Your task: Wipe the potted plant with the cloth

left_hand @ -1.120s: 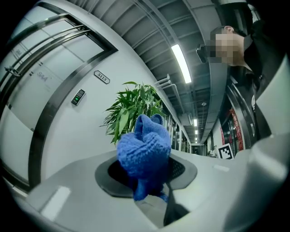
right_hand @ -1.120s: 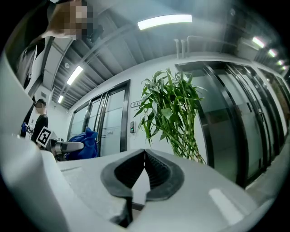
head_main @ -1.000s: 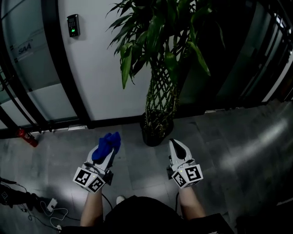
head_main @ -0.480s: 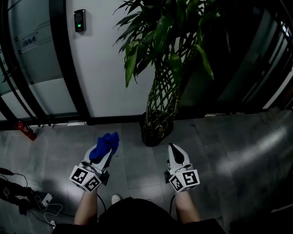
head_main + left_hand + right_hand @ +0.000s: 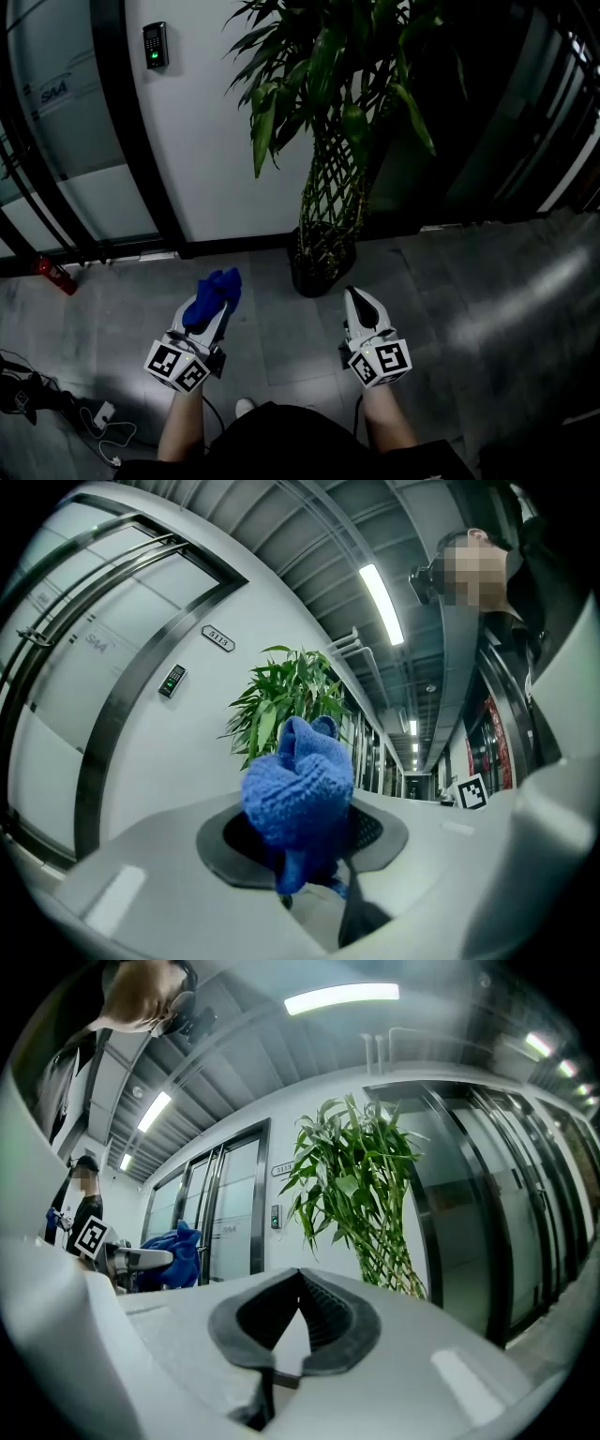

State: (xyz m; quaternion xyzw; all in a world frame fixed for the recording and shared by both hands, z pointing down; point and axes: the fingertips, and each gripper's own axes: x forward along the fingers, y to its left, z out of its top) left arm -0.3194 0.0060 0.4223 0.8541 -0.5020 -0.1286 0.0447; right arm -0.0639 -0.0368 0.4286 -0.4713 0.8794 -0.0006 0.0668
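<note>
A tall potted plant [image 5: 330, 141] with a braided stem and long green leaves stands in a dark pot [image 5: 319, 267] against the white wall. Its leaves [image 5: 281, 700] show beyond the cloth in the left gripper view, and the plant [image 5: 361, 1194] fills the middle of the right gripper view. My left gripper [image 5: 214, 305] is shut on a bunched blue cloth [image 5: 213, 292], held low, left of the pot; the cloth [image 5: 298, 794] sticks out from between the jaws. My right gripper [image 5: 359, 302] is shut with nothing in it, just below and right of the pot.
A red fire extinguisher [image 5: 53, 275] lies at the left by the glass door [image 5: 56, 141]. Cables and a power strip [image 5: 98, 417] are on the floor at lower left. A keypad [image 5: 155, 44] hangs on the wall. Grey floor tiles [image 5: 506, 300] stretch to the right.
The head view has shifted slightly; both grippers stay low in front of the pot, with the cloth still held in the left one.
</note>
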